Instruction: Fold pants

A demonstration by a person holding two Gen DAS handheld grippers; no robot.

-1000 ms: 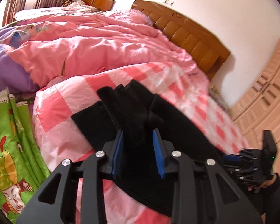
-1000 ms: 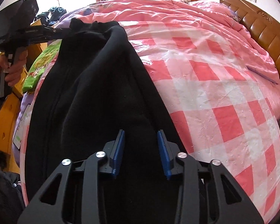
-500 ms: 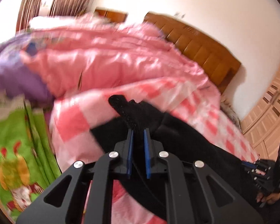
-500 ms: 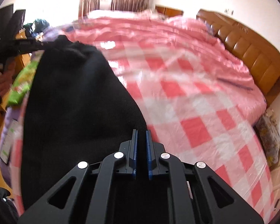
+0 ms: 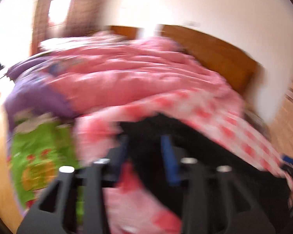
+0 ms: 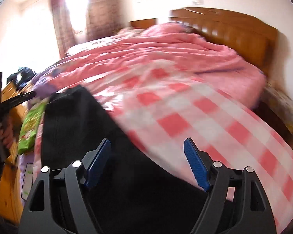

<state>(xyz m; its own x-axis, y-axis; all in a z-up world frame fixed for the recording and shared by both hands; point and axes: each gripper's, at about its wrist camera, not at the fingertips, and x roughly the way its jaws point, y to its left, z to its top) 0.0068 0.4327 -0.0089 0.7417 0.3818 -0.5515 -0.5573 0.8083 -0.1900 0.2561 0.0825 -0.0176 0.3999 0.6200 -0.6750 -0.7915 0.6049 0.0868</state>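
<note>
The black pants [image 6: 84,136] lie on the pink checked sheet [image 6: 185,115] along the bed's near edge; in the blurred left wrist view they [image 5: 185,136] stretch to the right. My left gripper [image 5: 145,146] is open just above one end of the pants, its jaws apart with dark cloth behind the gap. My right gripper [image 6: 147,156] is wide open above the other end, holding nothing. The left gripper also shows at the far left of the right wrist view [image 6: 2,105].
A rumpled pink quilt [image 6: 166,48] covers the far half of the bed, with a wooden headboard [image 6: 234,31] behind. A green printed cloth [image 5: 39,156] and a purple cover [image 5: 39,95] lie at the left. A wooden cabinet [image 6: 9,156] stands beside the bed.
Both grippers were shut on the pants half a second ago and have opened, letting the cloth go. Both have lifted and tilted up; the pants lie flatter on the sheet.
</note>
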